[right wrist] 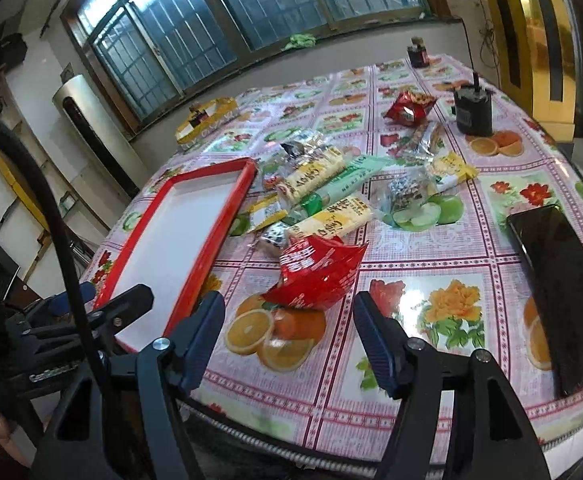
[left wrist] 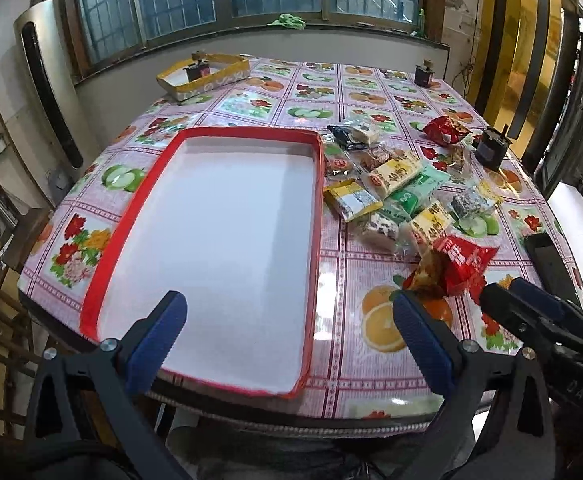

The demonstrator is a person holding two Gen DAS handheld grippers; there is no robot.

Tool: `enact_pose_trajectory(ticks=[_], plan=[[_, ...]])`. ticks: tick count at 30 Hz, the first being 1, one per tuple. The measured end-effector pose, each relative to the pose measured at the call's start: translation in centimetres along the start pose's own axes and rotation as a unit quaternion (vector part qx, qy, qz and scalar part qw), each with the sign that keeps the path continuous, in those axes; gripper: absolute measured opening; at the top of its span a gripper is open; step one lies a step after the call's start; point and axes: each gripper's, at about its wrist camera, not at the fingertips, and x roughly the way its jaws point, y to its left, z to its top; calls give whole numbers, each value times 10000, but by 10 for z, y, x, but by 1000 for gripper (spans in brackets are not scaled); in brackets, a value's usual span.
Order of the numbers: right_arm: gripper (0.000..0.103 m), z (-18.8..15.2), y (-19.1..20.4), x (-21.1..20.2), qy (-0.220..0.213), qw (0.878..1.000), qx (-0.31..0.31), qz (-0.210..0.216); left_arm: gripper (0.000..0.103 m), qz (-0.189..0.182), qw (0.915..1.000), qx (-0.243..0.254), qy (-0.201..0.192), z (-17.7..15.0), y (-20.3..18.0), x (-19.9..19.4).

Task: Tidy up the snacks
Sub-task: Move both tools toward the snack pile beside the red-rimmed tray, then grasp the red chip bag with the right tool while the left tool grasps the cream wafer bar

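A shallow white tray with a red rim (left wrist: 318,208) lies on the left of the table with nothing in it. To its right is a heap of wrapped snacks (left wrist: 395,188), yellow, green and clear. A crumpled red packet (left wrist: 463,264) lies nearest me. My left gripper (left wrist: 287,308) hangs open over the tray's near end and holds nothing. In the right wrist view my right gripper (right wrist: 289,304) is open, and the red packet (right wrist: 319,272) lies just beyond its fingertips, not pressed by them. The tray (right wrist: 211,248) is to its left.
A black phone (right wrist: 559,280) lies at the right edge of the table. A black cylinder (right wrist: 473,110) and a second red packet (right wrist: 409,108) stand further back. A yellow box (left wrist: 203,74) and a small dark jar (left wrist: 423,74) are at the far side. The table's near edge is just below both grippers.
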Motion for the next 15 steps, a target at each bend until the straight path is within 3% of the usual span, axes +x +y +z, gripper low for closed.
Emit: enact_pose_trajectory(ticks=[12, 15], plan=[[70, 18, -21, 52, 390, 9991, 151, -8, 102, -42, 9996, 185, 197, 19, -3, 28], [56, 18, -20, 57, 437, 9990, 40, 12, 102, -312, 9984, 257, 384, 27, -8, 38]])
